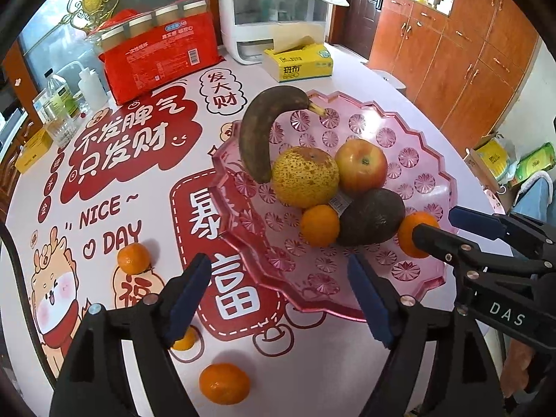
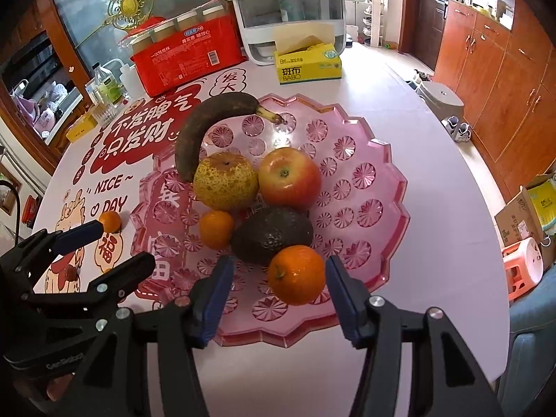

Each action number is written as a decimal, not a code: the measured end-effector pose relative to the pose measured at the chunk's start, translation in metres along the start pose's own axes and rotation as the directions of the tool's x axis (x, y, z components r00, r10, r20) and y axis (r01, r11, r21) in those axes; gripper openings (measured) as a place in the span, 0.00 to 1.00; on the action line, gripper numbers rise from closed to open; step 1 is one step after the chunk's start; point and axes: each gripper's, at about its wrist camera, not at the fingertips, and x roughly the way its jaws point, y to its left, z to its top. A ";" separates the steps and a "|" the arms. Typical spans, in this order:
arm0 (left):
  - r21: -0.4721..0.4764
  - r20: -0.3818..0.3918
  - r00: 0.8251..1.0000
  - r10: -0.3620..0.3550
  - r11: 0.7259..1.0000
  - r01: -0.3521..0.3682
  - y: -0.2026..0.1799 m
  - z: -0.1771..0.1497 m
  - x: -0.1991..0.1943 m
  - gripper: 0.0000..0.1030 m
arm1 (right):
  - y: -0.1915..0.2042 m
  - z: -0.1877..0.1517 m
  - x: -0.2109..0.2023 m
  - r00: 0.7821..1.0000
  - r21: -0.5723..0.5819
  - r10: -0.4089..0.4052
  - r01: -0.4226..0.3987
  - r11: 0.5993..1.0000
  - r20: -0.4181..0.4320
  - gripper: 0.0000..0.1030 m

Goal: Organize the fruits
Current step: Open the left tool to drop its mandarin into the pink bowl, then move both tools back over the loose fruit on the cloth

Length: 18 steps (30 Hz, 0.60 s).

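A: Located the nearest mandarin (image 2: 297, 274)?

B: Found at six o'clock in the pink tray (image 2: 361, 208), resting against the avocado (image 2: 272, 234) at its eleven o'clock. Bracketed by the right gripper (image 2: 278, 267), with fingers (image 2: 215, 299) spread and not pinching. Nearly brushed on the three o'clock side.

A: And the left gripper (image 1: 278, 267)?

B: Hovered over the surface (image 1: 312, 365) around the tray's seven o'clock, fingers (image 1: 187, 295) spread wide, carrying nothing. Counted three loose mandarins (image 1: 133, 259) lying on the surface out that way.

A: Judged the handling?

B: Reckoned light, roundish, thin-skinned and a little soft. Likely to roll if nudged and to bruise if squeezed hard. Best taken across the widest middle, pads at nine and three o'clock, with gentle pressure. Seemed grippy enough, given the dimpled peel.

A: Worried about the neighbours?

B: Somewhat. Saw the pear (image 2: 226, 180), apple (image 2: 290, 177) and a very brown banana (image 2: 208, 121) crowded toward twelve o'clock. Guessed the banana mushy, so worth avoiding any shove that way.
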 end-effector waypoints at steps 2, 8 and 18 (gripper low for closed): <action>-0.003 0.001 1.000 0.000 1.000 0.000 0.002 -0.001 -0.002 0.79 | 0.002 -0.001 -0.001 1.000 0.003 0.001 -0.001 1.000 0.001 0.54; -0.007 0.007 1.000 -0.007 1.000 0.007 0.007 -0.005 -0.011 0.82 | 0.008 -0.003 -0.009 1.000 0.005 -0.003 0.003 1.000 0.016 0.54; -0.011 0.046 0.999 -0.004 1.000 0.004 0.019 -0.008 -0.041 0.82 | 0.022 -0.007 -0.035 0.998 0.016 -0.016 0.015 1.000 0.059 0.54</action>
